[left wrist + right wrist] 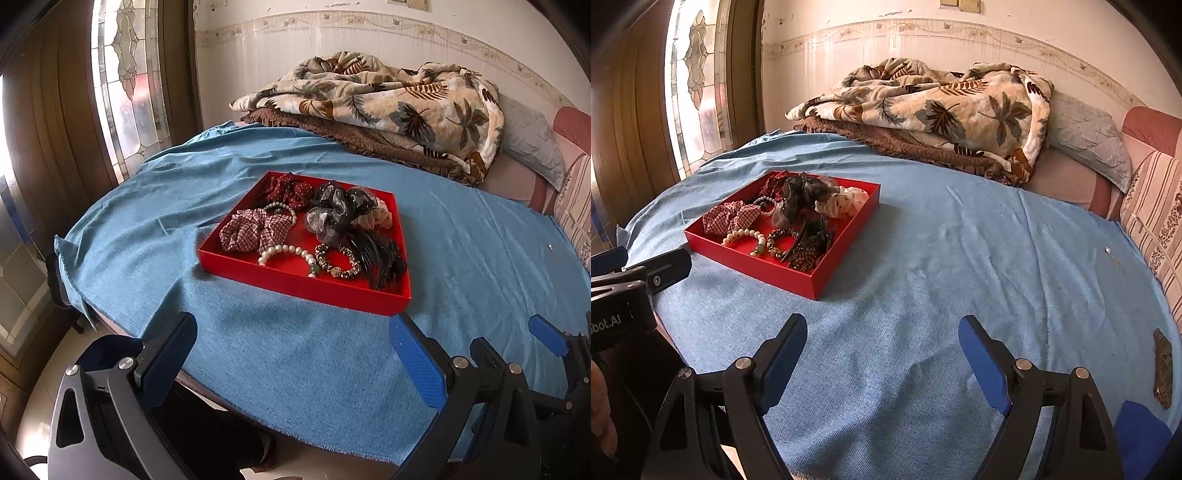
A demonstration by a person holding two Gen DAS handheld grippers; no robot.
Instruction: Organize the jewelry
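Bedroom scene, bed covered with a blue woven cloth (295, 354), coarse weave, frayed near edge, a few wrinkles.

Left gripper (291, 354) low in frame: black metal arms, blue dimpled rubber pads, fingers spread wide, nothing between them, hovering over the cloth's near edge. Right gripper (882, 354) same build, fingers also wide apart and empty, over bare cloth. Its blue fingertip shows at the right edge of the left view.

Red tray (295, 284), square, shallow, flat smooth walls, sits on the cloth just beyond the left gripper's fingertips, its near right corner close above the right-hand pad. From the right wrist view the tray (768, 269) lies ahead and well to the left of the fingers, apart from them.

Inside tray, near row: white pearl bracelet (284, 254) with a green bead, round beads, glossy; leopard-pattern beaded bracelet (338, 260) beside it; black plastic hair comb (380, 258) with long teeth at the near right. Left side: red-white checked fabric scrunchie (253, 230). Centre: grey-black sheer scrunchie (332, 214), ruffled, dotted. Far side: dark red dotted scrunchie (288, 192), a second pearl strand (282, 206), cream dotted scrunchie (380, 218).

Farther back: leaf-print quilted blanket (388, 107) bunched over a brown ruffled one, pale grey pillow (528, 144), stained-glass window (125, 85) at left, white wall with a border strip.
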